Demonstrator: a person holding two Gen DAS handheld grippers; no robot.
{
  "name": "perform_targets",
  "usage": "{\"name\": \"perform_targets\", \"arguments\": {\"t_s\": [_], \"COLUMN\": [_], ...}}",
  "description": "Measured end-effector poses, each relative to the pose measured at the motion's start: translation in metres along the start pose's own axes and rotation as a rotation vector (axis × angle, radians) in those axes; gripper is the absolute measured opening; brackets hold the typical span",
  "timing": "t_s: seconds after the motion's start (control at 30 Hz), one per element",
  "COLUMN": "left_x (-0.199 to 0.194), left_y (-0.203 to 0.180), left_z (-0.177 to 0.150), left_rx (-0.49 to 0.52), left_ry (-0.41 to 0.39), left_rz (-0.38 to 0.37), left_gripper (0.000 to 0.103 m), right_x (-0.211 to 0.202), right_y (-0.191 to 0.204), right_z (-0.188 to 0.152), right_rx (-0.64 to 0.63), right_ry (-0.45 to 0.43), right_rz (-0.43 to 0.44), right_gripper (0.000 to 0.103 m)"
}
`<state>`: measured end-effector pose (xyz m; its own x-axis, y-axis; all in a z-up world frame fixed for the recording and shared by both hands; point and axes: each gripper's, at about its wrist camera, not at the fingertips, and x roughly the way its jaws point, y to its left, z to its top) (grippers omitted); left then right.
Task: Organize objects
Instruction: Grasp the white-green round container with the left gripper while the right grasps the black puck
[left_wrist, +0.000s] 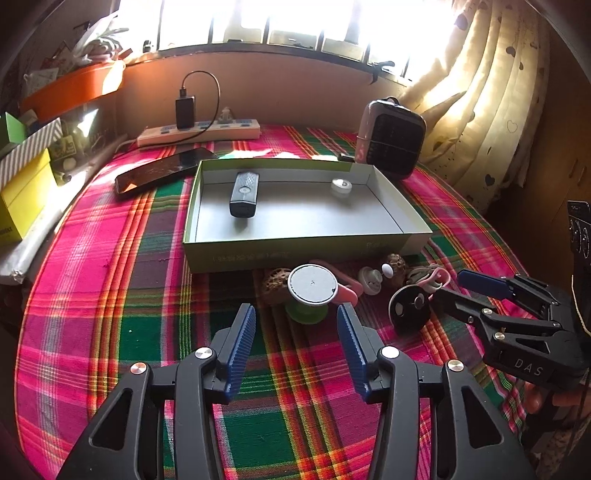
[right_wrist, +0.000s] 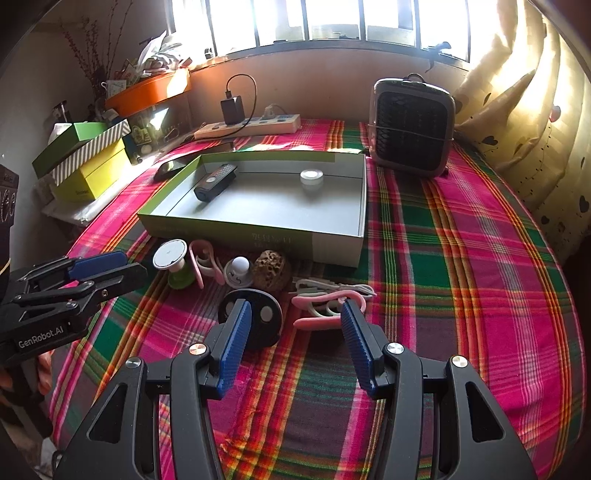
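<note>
Left wrist: left gripper (left_wrist: 296, 320) fingers spread, empty, just short of white-topped green spool (left_wrist: 312, 290); shallow box (left_wrist: 306, 251) beyond holds black remote (left_wrist: 243, 194). Right wrist: right gripper (right_wrist: 295, 317) fingers apart, empty, flanking black disc (right_wrist: 255, 317) and pink clips (right_wrist: 325, 306) on tabletop (right_wrist: 461, 277).

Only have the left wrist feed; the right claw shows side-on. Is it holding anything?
Observer: No. In the right wrist view the right claw is open and holds nothing. A black oval disc sits by its left finger and a pink clip by its right.
Operator: What's past the clip?
Observer: A white cable lies on the cloth just beyond it, on the side nearer the box.
</note>
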<state>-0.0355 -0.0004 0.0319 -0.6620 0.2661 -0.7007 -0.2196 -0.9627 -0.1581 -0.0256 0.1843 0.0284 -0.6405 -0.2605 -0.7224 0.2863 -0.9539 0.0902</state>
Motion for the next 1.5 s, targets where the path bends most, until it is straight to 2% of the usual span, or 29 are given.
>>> {"name": "perform_targets", "arguments": {"t_s": [0.53, 0.93, 1.27, 1.43, 1.5], "left_x": [0.023, 0.034, 0.034, 0.032, 0.033], "left_y": [-0.006, -0.007, -0.007, -0.007, -0.007], "left_z": [0.010, 0.019, 0.020, 0.019, 0.019], "left_rx": [0.004, -0.004, -0.009, -0.006, -0.001], "left_ry": [0.051, 0.056, 0.060, 0.048, 0.048], "left_rz": [0.025, 0.054, 0.051, 0.040, 0.036], "left_gripper": [0.045, 0.045, 0.045, 0.037, 0.034], "right_x": [0.013, 0.025, 0.031, 0.032, 0.031], "right_y": [0.016, 0.024, 0.029, 0.028, 0.028], "right_z": [-0.004, 0.001, 0.000, -0.001, -0.002], "right_rx": [-0.034, -0.073, -0.111, -0.103, -0.105], "right_ry": [0.035, 0.058, 0.079, 0.086, 0.082], "right_rz": [0.070, 0.063, 0.024, 0.016, 0.015], "right_gripper": [0.059, 0.059, 0.059, 0.059, 0.054]}}
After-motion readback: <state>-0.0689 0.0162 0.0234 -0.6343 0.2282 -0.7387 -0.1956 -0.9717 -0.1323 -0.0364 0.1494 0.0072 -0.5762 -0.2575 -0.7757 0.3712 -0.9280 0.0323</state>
